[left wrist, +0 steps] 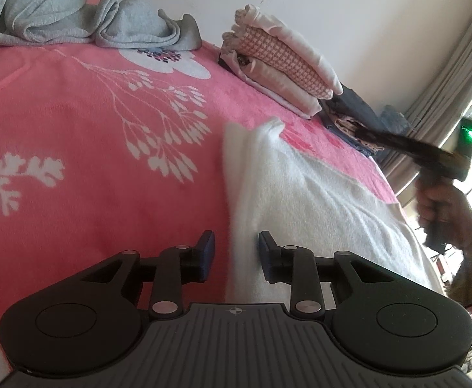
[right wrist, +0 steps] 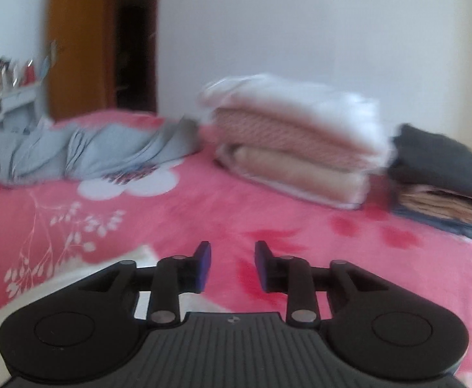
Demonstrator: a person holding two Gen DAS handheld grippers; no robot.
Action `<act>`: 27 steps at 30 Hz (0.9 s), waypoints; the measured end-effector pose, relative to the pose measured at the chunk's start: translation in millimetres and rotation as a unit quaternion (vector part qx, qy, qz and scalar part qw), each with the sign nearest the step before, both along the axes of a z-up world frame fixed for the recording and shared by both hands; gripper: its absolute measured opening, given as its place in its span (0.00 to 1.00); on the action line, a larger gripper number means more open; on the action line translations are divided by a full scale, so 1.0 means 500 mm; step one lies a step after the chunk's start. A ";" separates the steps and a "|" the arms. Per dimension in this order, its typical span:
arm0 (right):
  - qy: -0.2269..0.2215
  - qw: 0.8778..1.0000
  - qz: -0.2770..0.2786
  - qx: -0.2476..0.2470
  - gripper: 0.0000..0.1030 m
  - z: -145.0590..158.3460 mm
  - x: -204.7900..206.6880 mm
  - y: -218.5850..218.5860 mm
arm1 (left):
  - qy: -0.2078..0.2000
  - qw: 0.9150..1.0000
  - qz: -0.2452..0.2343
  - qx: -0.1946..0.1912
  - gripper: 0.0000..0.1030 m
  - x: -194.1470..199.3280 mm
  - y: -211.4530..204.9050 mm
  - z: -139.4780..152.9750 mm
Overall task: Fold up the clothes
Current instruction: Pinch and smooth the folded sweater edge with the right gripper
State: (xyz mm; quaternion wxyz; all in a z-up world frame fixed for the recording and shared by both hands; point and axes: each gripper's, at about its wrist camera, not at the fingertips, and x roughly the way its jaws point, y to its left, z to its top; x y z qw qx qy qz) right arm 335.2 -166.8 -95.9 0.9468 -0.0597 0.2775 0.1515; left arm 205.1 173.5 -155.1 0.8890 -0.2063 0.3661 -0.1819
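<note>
At the bottom of the left wrist view, the left gripper [left wrist: 236,255] has its fingers apart over the edge of a white garment [left wrist: 316,200], which lies on the pink blanket [left wrist: 90,161] at centre right. Right gripper [right wrist: 232,266] also stands apart, nothing between, above the blanket. Farther back sit a folded stack [right wrist: 294,148], dark folded clothes [right wrist: 443,168] and grey clothes [left wrist: 74,16].

Soft daylight enters at the right edge of the left wrist view. The right wrist view is blurred; edges bend strongly.
</note>
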 end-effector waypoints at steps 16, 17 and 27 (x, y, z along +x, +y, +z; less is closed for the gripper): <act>0.114 0.961 0.146 -0.206 0.27 -0.100 -0.002 -0.050 | -0.005 1.000 0.002 0.016 0.29 -0.001 -0.005 0.002; 0.116 0.959 0.149 -0.211 0.26 -0.103 -0.001 -0.048 | -0.005 1.000 0.003 0.015 0.29 -0.002 -0.005 0.002; 0.049 0.959 0.123 -0.249 0.03 -0.083 -0.036 -0.029 | -0.008 1.000 0.000 0.016 0.29 -0.003 -0.002 0.002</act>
